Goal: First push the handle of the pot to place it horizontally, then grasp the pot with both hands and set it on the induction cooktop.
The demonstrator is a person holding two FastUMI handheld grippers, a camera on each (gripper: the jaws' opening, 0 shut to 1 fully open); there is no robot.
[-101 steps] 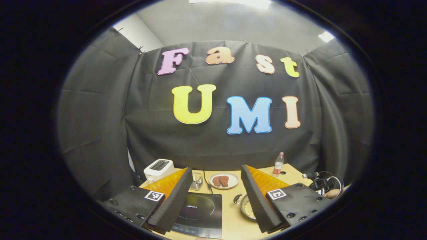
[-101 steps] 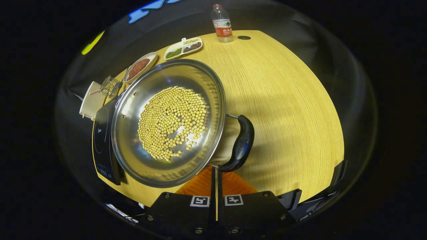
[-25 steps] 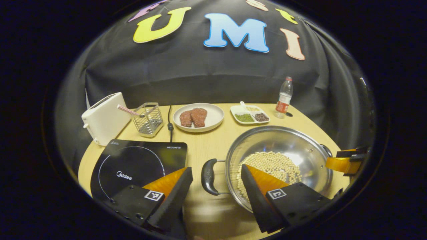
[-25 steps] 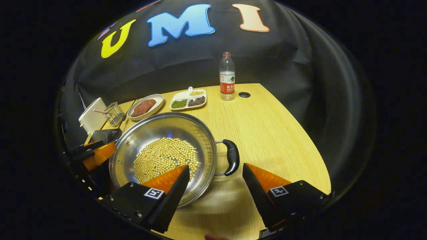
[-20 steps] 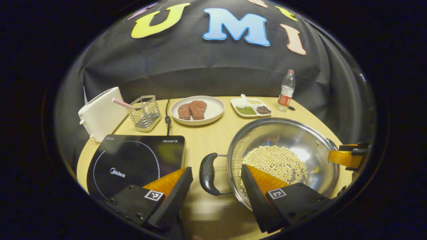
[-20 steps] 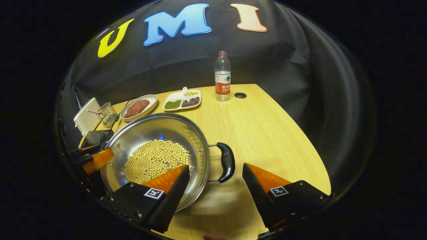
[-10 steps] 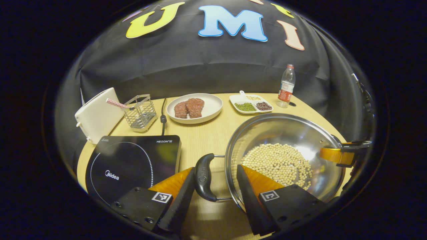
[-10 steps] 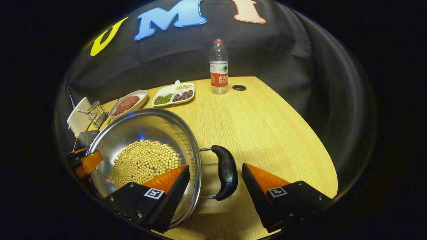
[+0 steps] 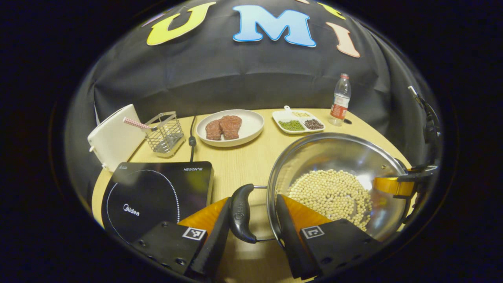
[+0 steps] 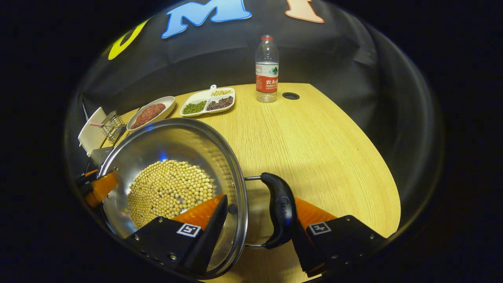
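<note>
A steel pot (image 9: pixel 334 153) holding yellow beans rests on the wooden table, to the right of the black induction cooktop (image 9: pixel 153 192). Its two black handles point left and right. My left gripper (image 9: pixel 253 198) is open astride the left handle (image 9: pixel 239 212). The outer finger touches the handle and the inner finger reaches over the rim. My right gripper (image 10: pixel 259 200) is open the same way around the right handle (image 10: pixel 281 208), with one finger over the beans inside the pot (image 10: pixel 177 137). Each gripper also shows across the pot in the other's view: right gripper (image 9: pixel 397 184), left gripper (image 10: pixel 98 186).
Behind the cooktop stand a white toaster (image 9: pixel 114 135) and a wire basket (image 9: pixel 165 131), with a black cord (image 9: pixel 191 135) beside them. A plate (image 9: pixel 251 131) of meat, a divided dish (image 9: pixel 298 124) and a water bottle (image 9: pixel 340 100) line the back edge. Bare table (image 10: pixel 314 149) lies right of the pot.
Both grippers came down and forward over the pot's handles during the last second, and their jaws narrowed around them. Five seconds ago the right gripper was shut against a handle and the left was raised.
</note>
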